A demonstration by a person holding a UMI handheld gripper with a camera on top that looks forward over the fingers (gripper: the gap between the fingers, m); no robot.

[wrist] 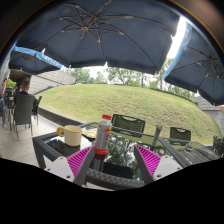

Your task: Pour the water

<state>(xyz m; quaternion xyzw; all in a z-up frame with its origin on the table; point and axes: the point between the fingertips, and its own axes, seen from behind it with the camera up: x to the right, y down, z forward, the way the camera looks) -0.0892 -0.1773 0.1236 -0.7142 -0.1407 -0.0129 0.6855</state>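
Note:
A clear bottle (103, 136) with a reddish top and a red band low on its body stands upright on a glass-topped table (125, 150). It stands between my fingers, close to the left pad (79, 161), with a wide gap to the right pad (148, 160). My gripper (113, 161) is open. A cream mug (71, 134) stands on the table to the left of the bottle, beyond my left finger.
Dark chairs (127, 123) stand at the table's far side, and another (180, 133) to the right. More dark chairs (22, 108) are on the patio at the left. Large blue umbrellas (100, 35) hang overhead. A grass slope (120, 100) lies beyond.

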